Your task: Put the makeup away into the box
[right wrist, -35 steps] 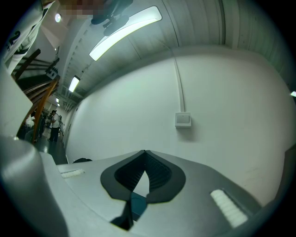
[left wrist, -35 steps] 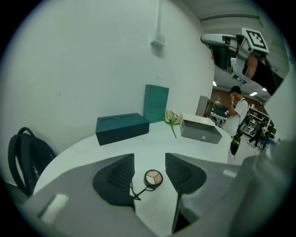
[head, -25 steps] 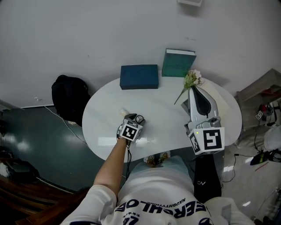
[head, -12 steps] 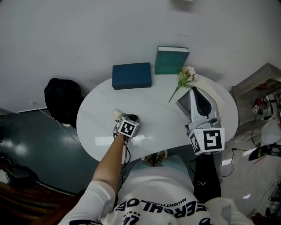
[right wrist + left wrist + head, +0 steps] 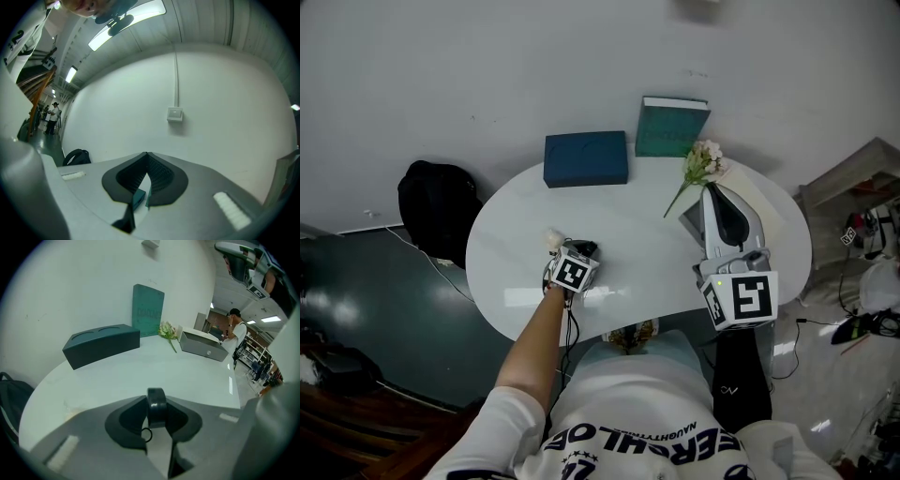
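My left gripper [image 5: 583, 249] rests low over the white table [image 5: 628, 225], left of its middle. It is shut on a small black round makeup case [image 5: 156, 405], which stands on edge between the jaws. The dark blue box [image 5: 586, 157] lies closed at the table's back; it shows again as the box [image 5: 101, 344] ahead and to the left in the left gripper view. My right gripper [image 5: 713, 190] is held up over the table's right side. It points at the bare wall, and its jaws [image 5: 146, 157] are shut with nothing between them.
A teal book [image 5: 672, 127] stands against the wall beside the blue box. A flower sprig [image 5: 703, 164] and a white case [image 5: 780, 223] lie at the right. A small cream thing [image 5: 551, 239] sits by my left gripper. A black bag [image 5: 436, 211] lies on the floor at the left.
The head view has shifted a little. Both grippers keep their places over the table, and the left stays shut on the black case.
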`<action>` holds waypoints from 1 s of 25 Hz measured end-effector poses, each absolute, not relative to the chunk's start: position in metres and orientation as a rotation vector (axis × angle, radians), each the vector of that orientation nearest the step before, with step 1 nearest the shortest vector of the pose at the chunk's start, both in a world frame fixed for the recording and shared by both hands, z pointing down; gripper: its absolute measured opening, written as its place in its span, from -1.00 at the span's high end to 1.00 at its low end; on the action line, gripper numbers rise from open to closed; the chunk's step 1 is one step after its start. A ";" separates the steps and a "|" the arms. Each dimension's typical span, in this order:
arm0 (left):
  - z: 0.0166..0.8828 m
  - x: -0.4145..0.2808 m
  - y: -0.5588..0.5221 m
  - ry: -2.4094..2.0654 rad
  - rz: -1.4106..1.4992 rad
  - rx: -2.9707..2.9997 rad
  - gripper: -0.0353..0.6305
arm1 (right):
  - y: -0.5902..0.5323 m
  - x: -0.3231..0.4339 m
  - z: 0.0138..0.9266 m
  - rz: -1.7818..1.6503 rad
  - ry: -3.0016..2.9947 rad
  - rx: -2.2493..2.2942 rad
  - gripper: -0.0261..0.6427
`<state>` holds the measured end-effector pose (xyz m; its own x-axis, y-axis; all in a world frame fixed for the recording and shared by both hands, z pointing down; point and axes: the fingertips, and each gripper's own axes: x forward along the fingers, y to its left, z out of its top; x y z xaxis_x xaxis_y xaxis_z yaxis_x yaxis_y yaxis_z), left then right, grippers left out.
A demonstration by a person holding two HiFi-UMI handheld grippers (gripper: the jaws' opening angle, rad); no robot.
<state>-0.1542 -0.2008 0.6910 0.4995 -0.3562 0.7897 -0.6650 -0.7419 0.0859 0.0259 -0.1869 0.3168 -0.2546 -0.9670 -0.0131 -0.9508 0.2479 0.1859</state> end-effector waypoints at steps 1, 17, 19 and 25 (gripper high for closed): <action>0.689 -0.155 -0.201 -0.851 1.115 2.371 0.65 | -0.187 0.025 0.317 -0.239 -2.400 1.849 0.83; 0.454 -0.146 -0.244 -1.288 0.605 2.781 0.64 | -0.175 0.014 0.306 -0.252 -2.464 1.855 0.83; 0.419 -0.145 -0.240 -1.333 0.520 2.841 0.64 | -0.175 0.011 0.304 -0.252 -2.473 1.858 0.83; 0.330 -0.147 -0.220 -1.441 0.290 2.989 0.64 | -0.174 0.001 0.296 -0.285 -2.508 1.843 0.83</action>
<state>-0.1469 -0.2196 0.3301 0.6141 -0.7858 0.0734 -0.7531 -0.6113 -0.2434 0.0009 -0.1736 0.2961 -0.3043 -0.9479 -0.0944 -0.9449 0.2877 0.1562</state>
